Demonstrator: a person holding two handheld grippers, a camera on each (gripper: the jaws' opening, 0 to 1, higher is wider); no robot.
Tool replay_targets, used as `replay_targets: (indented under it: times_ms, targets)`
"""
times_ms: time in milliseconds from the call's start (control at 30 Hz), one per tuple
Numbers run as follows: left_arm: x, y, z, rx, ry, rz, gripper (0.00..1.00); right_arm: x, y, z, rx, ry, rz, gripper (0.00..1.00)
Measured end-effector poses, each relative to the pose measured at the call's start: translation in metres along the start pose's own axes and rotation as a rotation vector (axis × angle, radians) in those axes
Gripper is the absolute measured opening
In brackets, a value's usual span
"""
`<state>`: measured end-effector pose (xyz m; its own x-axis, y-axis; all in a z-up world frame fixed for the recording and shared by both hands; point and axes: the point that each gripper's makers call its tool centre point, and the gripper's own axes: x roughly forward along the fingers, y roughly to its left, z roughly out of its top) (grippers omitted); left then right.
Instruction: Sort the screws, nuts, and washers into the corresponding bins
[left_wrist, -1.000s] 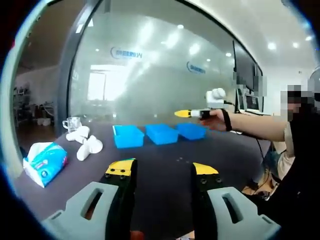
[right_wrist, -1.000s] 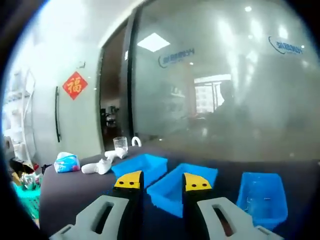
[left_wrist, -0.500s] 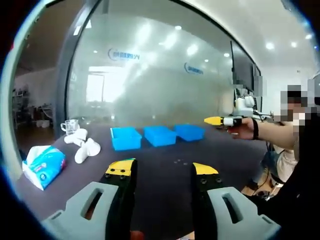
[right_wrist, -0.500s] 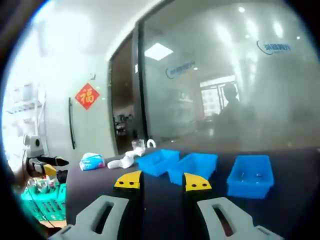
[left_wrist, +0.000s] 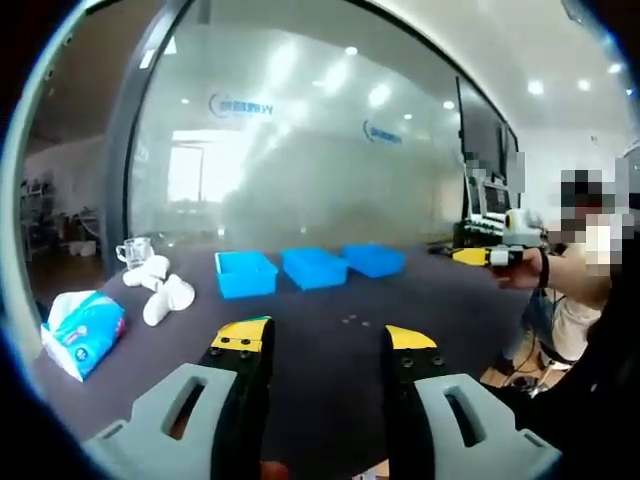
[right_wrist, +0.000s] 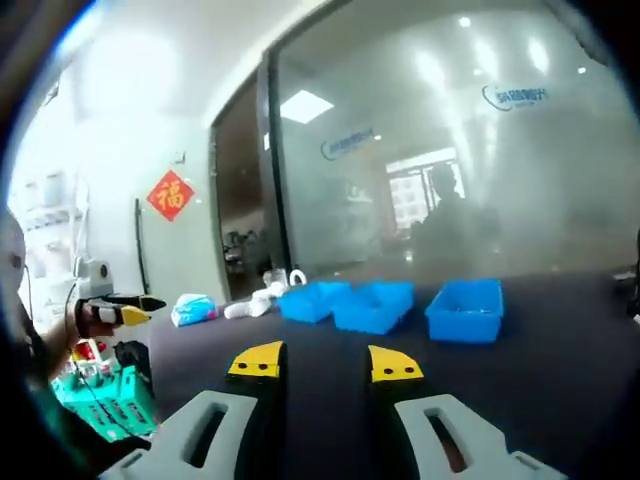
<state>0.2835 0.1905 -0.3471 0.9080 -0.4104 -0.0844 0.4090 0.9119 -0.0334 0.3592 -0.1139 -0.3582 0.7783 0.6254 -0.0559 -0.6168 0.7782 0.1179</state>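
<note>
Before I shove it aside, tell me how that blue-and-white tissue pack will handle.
The tissue pack looks soft and crumpled, so it would probably give under the fingers. It looks light, so it would likely slide on the dark table. Lying flat, it shouldn't roll.

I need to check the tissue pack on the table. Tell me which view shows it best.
The left gripper view. There the tissue pack lies near the camera at the table's left edge, large enough to show its blue and white wrapper. In the right gripper view it is a small, distant blue shape beyond the bins.
</note>
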Motion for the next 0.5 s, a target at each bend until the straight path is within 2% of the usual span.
replay_targets:
  times_ms: [167, 333, 500]
  targets:
    - [-0.001, -0.001, -0.003, -0.002, 0.006, 0.002, 0.39, -0.017, -0.007, -0.003, -0.020, 0.008, -0.015, 0.27]
    - [-0.002, -0.003, -0.008, -0.003, 0.016, 0.000, 0.39, -0.023, -0.012, 0.000, -0.058, 0.018, -0.016, 0.27]
    - [-0.004, -0.005, -0.011, -0.011, 0.022, -0.001, 0.39, -0.022, -0.009, -0.004, -0.114, 0.081, 0.012, 0.27]
